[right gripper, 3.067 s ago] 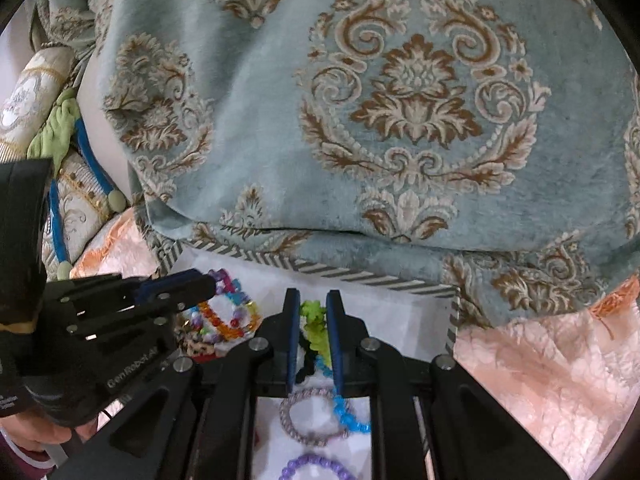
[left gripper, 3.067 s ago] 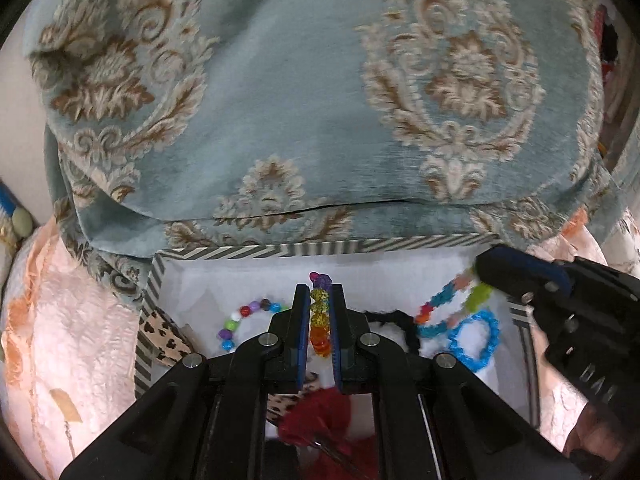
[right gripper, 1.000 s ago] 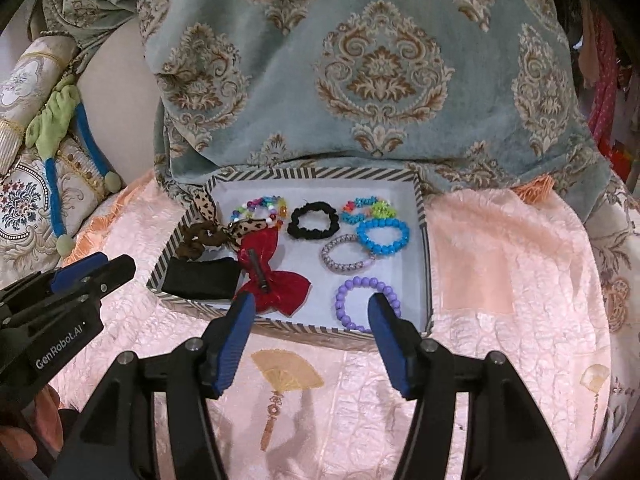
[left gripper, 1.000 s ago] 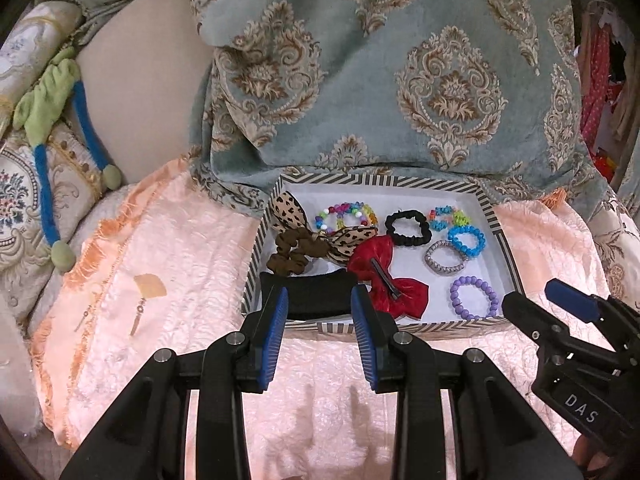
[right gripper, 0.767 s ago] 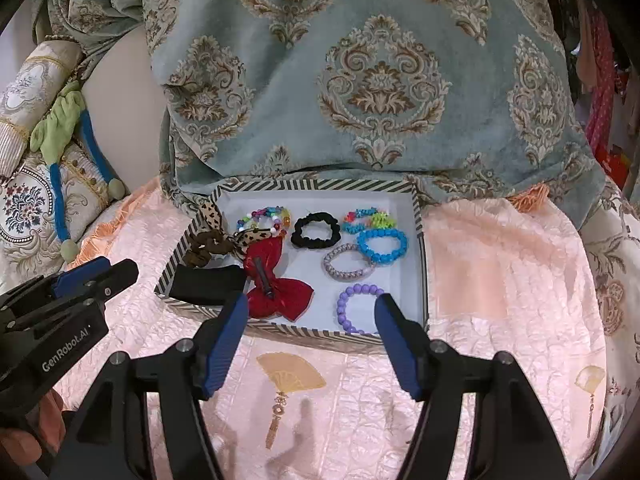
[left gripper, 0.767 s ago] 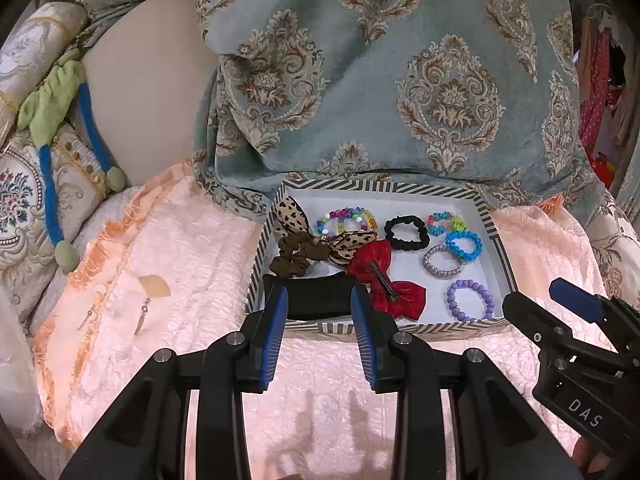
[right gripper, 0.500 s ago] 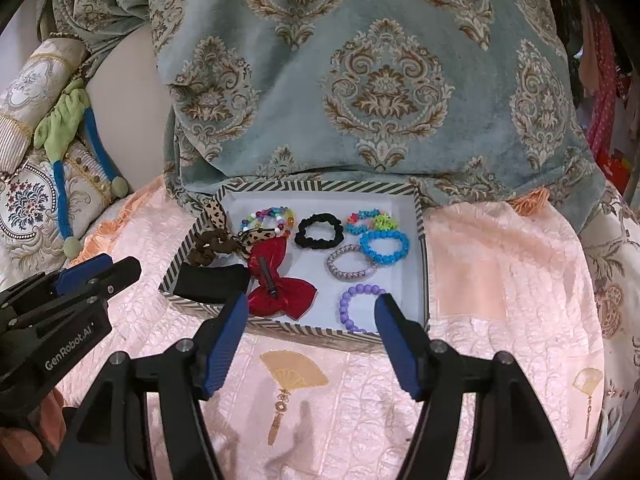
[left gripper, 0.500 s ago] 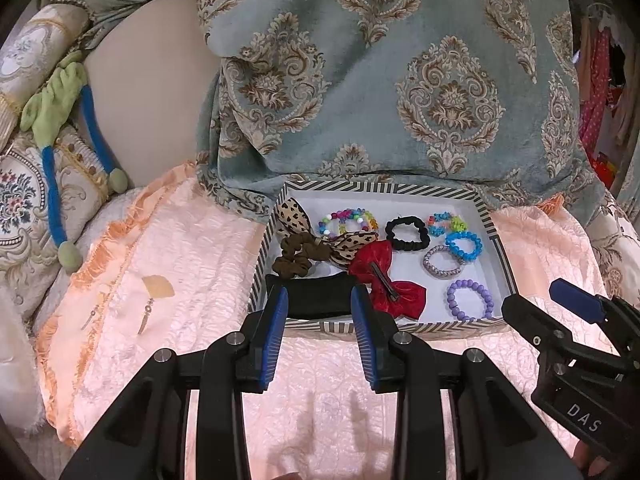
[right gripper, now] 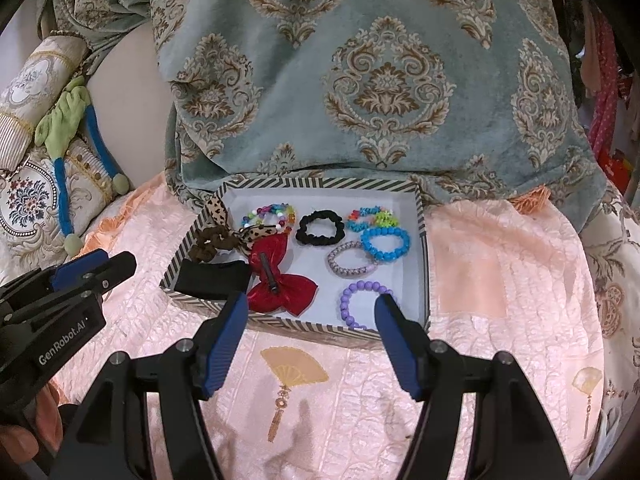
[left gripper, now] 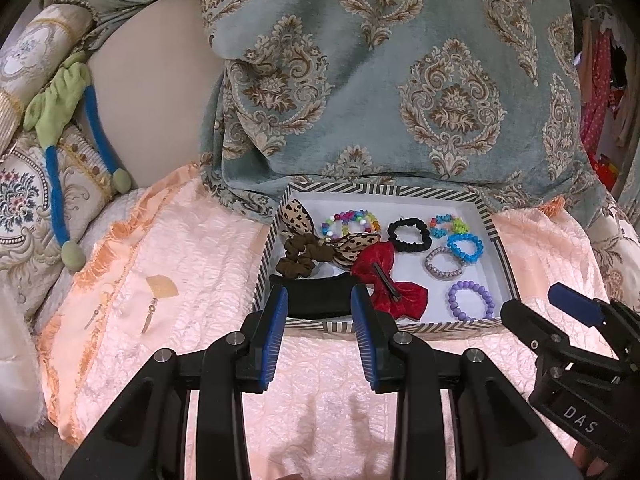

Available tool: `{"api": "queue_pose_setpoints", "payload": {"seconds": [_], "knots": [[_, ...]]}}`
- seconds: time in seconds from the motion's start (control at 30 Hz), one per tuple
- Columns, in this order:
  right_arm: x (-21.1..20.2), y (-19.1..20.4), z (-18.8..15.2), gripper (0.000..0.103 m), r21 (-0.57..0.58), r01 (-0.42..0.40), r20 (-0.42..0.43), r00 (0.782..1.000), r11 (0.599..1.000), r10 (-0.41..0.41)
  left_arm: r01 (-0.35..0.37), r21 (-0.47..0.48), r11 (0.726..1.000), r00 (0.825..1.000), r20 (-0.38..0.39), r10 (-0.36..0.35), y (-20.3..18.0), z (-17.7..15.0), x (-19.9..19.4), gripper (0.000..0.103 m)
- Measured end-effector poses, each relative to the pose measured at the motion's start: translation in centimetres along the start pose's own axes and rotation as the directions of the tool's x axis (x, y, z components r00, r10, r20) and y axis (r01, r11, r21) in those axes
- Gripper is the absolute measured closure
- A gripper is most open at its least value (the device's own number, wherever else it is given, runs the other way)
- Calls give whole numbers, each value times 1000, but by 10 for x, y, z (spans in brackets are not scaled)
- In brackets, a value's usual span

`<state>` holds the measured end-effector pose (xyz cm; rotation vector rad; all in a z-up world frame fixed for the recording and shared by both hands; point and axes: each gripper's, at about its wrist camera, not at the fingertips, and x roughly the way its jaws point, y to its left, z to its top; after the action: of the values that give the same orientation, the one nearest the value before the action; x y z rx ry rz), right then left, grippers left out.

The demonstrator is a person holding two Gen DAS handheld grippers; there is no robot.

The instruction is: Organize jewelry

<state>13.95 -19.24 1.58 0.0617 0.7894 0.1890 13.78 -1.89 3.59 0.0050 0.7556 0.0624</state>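
Note:
A striped-rim tray (left gripper: 384, 191) (right gripper: 320, 184) lies on the bed and holds a rainbow bead bracelet (left gripper: 352, 218), a black scrunchie (right gripper: 320, 228), a teal-green bracelet (right gripper: 372, 218), a blue bracelet (right gripper: 386, 244), a silver bracelet (right gripper: 350, 266), a purple bracelet (right gripper: 360, 302), a red bow (right gripper: 280, 280), a leopard bow scrunchie (left gripper: 304, 256) and a black band (left gripper: 320, 300). My left gripper (left gripper: 319, 300) hovers open in front of the tray's near left rim, holding nothing. My right gripper (right gripper: 312, 304) stands open before the near rim, also holding nothing.
A large blue-green damask pillow (right gripper: 380, 80) leans over the tray's far side. A peach quilted bedspread (right gripper: 500, 280) covers the bed around the tray. An embroidered cushion with a green and blue cord (right gripper: 60, 184) lies at the left. Clothes (left gripper: 600, 80) hang at the far right.
Three seconds ago each gripper was shut on a bracelet inside the tray; both have let go and backed out. Within the last second the right jaws widened slightly.

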Motion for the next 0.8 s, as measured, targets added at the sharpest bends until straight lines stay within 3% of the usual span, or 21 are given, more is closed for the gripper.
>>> {"api": "queue_pose_setpoints", "payload": {"seconds": [0.8], "knots": [[3,-2,-3,34,11,-11,-11,1000,1000,11,-5,10,1000,1000,-9,6,-1,-3,1,87]]}}
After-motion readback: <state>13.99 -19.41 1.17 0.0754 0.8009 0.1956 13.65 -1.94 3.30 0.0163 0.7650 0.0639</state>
